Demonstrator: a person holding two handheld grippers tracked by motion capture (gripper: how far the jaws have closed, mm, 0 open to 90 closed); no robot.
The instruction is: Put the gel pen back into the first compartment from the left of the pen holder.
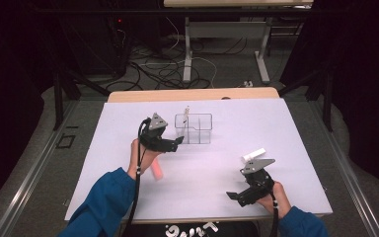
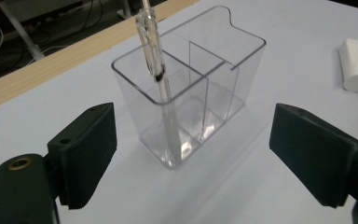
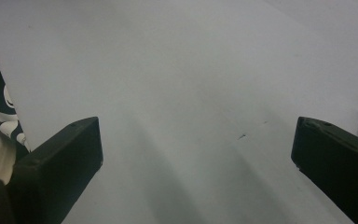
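Clear plastic pen [image 2: 161, 79] leaning upright in the left compartment of a clear three-section plastic organiser [image 2: 223, 70] on the white table [image 1: 276, 123], left gripper [image 2: 193, 154] just before it — jaws spread, nothing between them, right gripper [image 3: 193, 163] spread over bare table — white cylindrical eraser [image 2: 355, 64] lying apart.

The box [image 2: 223, 79] is clear like glass, and so is the pen [image 2: 156, 65]. The table [image 1: 276, 128] is white. The sleeves [image 1: 103, 202] are blue.

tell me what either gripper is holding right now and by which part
Nothing is held. The left gripper is open, the pen standing free in the clear holder; the right gripper is open over bare table.
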